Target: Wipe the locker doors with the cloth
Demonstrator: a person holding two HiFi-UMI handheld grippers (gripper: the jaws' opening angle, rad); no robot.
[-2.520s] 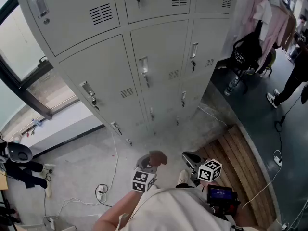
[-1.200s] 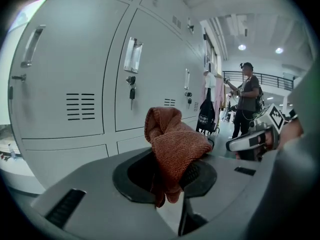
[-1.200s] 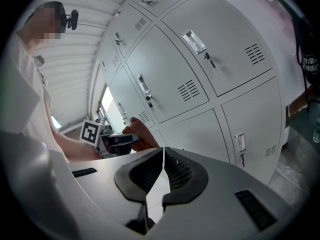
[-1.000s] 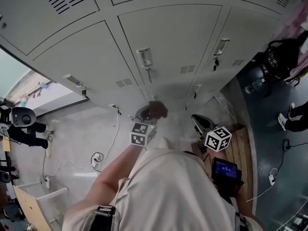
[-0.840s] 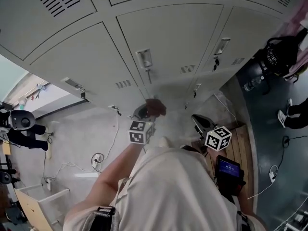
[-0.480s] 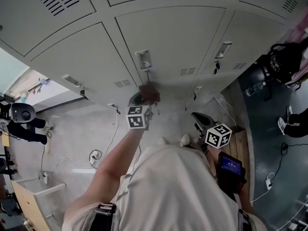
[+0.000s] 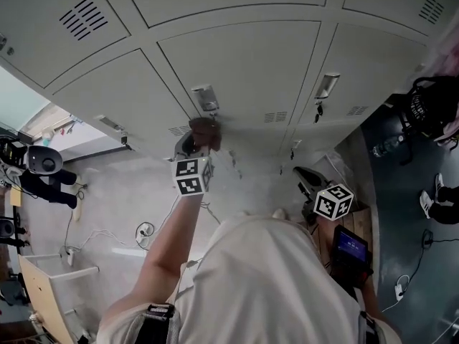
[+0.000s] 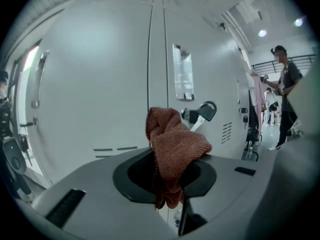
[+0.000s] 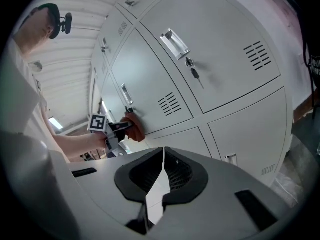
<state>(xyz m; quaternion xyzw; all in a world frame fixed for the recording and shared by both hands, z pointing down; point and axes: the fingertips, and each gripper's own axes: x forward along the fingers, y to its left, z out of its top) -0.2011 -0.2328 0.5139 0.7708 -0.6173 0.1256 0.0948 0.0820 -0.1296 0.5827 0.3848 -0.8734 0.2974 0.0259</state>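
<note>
My left gripper (image 7: 196,139) is shut on a bunched red-brown cloth (image 7: 206,129), raised against the grey locker door (image 7: 244,63) just below its metal latch (image 7: 204,97). In the left gripper view the cloth (image 8: 175,146) sticks out of the shut jaws, close to the door's latch (image 8: 183,79) and a hanging key (image 8: 204,112). The right gripper view shows that cloth (image 9: 136,127) touching a door (image 9: 150,84). My right gripper (image 7: 301,175) hangs lower at the right, jaws shut (image 9: 163,160) with nothing between them.
A black backpack (image 7: 434,104) and a bottle (image 7: 388,145) sit on the floor at the right. Cables (image 7: 143,232) lie on the concrete at the left, a wooden pallet (image 7: 364,217) below the right gripper. A person (image 8: 286,96) stands down the aisle.
My left gripper has risen with the cloth from floor level up to the door beneath the latch. The view has closed in on the lockers. The right gripper has stayed low.
</note>
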